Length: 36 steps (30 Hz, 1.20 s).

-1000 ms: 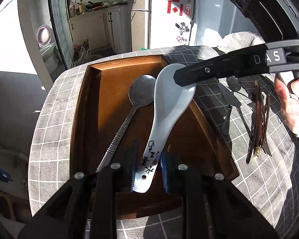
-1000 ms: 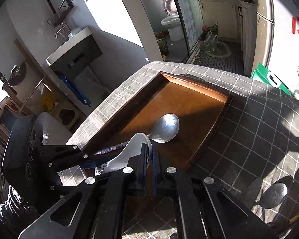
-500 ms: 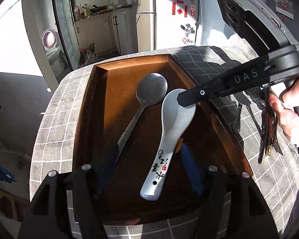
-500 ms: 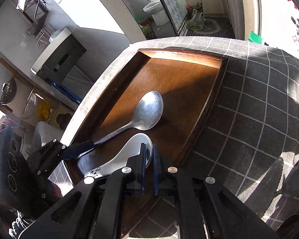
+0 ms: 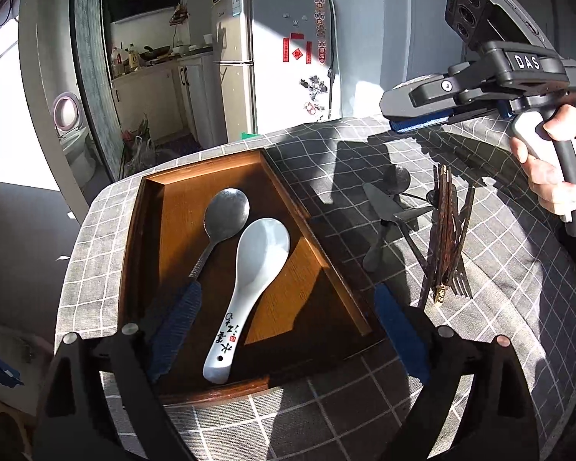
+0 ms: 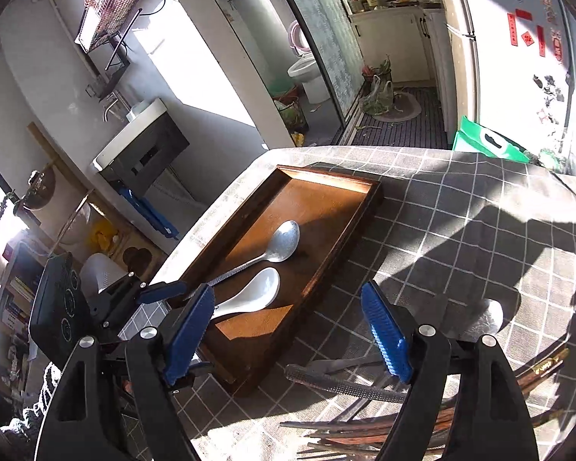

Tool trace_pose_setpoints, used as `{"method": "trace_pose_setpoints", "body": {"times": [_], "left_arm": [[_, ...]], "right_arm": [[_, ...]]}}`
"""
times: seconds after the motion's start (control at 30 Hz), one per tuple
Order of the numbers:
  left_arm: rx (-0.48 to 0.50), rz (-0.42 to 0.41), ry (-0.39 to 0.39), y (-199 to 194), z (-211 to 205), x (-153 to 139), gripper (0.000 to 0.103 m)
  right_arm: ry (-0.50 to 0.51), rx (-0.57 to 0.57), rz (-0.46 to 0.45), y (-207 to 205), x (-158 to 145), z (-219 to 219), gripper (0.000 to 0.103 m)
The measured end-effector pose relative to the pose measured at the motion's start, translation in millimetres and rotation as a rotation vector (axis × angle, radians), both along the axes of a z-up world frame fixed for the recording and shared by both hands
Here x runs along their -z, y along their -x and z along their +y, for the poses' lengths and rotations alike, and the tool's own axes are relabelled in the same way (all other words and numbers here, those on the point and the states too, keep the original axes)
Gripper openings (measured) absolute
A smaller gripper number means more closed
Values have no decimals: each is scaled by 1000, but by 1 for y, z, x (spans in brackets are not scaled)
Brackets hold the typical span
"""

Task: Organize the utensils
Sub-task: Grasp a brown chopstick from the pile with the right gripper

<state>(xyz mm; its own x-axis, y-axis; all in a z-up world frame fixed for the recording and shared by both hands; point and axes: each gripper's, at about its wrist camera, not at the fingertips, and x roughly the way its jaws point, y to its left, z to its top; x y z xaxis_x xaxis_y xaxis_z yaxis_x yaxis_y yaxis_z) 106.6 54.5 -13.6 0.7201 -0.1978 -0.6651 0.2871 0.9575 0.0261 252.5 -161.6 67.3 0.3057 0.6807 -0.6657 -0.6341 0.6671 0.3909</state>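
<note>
1. Your left gripper (image 5: 288, 330) has its fingers (image 5: 178, 320) spread wide and holds nothing; the blue pads sit to either side of the near end of the wooden tray (image 5: 142, 230).
2. Between those fingers lies the white ceramic spoon (image 5: 249, 280), flat on the tray floor, its handle end nearest your fingertips and its bowl pointing away from them.
3. Just left of it, past your left fingertip, the metal spoon (image 5: 220, 226) also lies in the tray; its bowl is close beside the white spoon's bowl, though you cannot tell if they touch.
4. Your right gripper (image 6: 288, 330) is likewise opened wide and empty, held above the checked tabletop (image 6: 460, 223). From your left wrist view it hangs in the air to the right, well apart from the tray.
5. Ahead of the right fingers (image 6: 386, 332), toward their left side, is the tray with both spoons in it.
6. Under and just behind the right fingertips lie the loose pieces on the cloth: dark wooden chopsticks (image 5: 447, 238), a fork (image 5: 459, 286) beside them, and another metal spoon (image 5: 389, 211) with a textured handle.
7. That loose group sits to the right of your left fingers, outside the tray wall.
</note>
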Motion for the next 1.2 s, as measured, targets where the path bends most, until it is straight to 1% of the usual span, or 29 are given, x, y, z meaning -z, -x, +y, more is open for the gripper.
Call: {"method": "trace_pose_setpoints", "body": {"times": [0.07,0.13,0.17,0.2,0.27,0.3,0.33,0.43,0.5,0.57,0.63,0.73,0.87,0.97,1.2], "left_arm": [[44,2,-4,2,-15,3,94],[85,10,-4,3,-31,7,94],[109,17,-2,3,-39,10,94],[134,25,0,2,-48,12,94],[175,32,-12,3,-64,17,94],[194,40,-22,2,-72,19,93],[208,48,-31,1,-78,21,90],[229,77,-42,-5,-89,27,82],[223,102,-22,-13,-90,30,74],[196,129,13,-23,-85,33,69],[172,143,29,-30,-83,34,63],[172,154,8,-31,-82,36,57],[198,173,-9,-27,-80,36,57],[230,177,-55,-23,-86,41,57],[266,209,-23,-35,-97,44,57]], "right_arm": [[16,61,-7,-2,-1,-36,82],[31,118,13,-7,9,-68,82],[35,143,29,-9,16,-81,80],[37,161,49,-11,25,-92,69],[34,189,79,-12,42,-107,60],[26,198,86,-10,48,-113,58],[14,202,93,-9,54,-117,57],[-24,189,93,-4,64,-121,57],[-29,177,92,-1,68,-119,57],[-36,165,88,-1,68,-117,57],[-53,157,85,0,68,-116,57],[-67,146,81,1,66,-115,57],[-72,142,81,1,68,-115,57],[-72,150,89,-1,72,-117,57],[-69,156,99,1,77,-115,57]]}}
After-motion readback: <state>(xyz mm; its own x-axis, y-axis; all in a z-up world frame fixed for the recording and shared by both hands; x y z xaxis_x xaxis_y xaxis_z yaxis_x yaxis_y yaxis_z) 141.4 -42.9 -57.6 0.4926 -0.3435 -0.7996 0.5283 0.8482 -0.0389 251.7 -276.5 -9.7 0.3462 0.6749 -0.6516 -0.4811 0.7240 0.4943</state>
